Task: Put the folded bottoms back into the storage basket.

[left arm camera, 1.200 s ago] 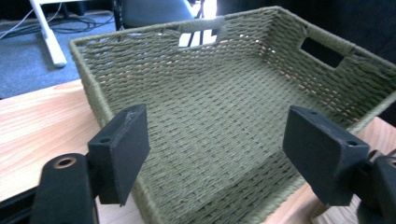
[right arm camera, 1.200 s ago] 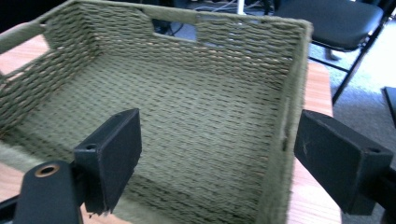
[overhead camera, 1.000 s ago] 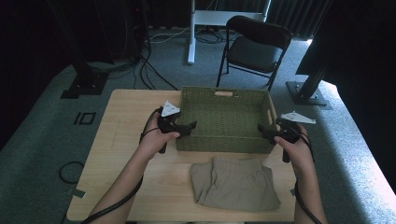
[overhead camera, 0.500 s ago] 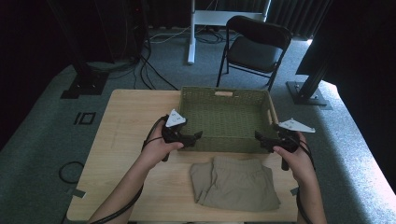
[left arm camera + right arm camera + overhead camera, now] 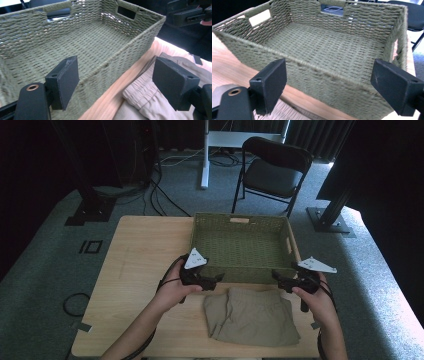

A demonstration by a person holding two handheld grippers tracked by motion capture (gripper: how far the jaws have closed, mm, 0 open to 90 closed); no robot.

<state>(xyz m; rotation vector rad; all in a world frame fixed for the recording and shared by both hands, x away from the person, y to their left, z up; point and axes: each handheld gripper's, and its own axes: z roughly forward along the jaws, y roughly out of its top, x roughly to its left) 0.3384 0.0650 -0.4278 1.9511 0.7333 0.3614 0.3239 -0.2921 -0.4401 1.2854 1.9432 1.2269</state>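
A green woven basket [image 5: 242, 224] stands empty at the back middle of the wooden table [image 5: 135, 255]. Folded khaki shorts [image 5: 252, 316] lie flat just in front of it. My left gripper [image 5: 216, 278] hovers open at the basket's near left corner, above the shorts' upper left edge. In the left gripper view the basket's near wall [image 5: 117, 60] and the shorts' elastic waistband [image 5: 140, 91] lie between the wide jaws. My right gripper [image 5: 278, 279] is open at the basket's near right corner. The right gripper view looks over the basket's near rim [image 5: 317, 67] into its bare bottom.
A black folding chair [image 5: 275, 167] and a white desk leg [image 5: 205, 155] stand beyond the table. Black stands and cables sit on the carpet at left and right. The table's left half is bare wood.
Both grippers have drawn back from the basket's sides toward the person and inward, to its near corners above the shorts' top edge. The basket and shorts have not moved.
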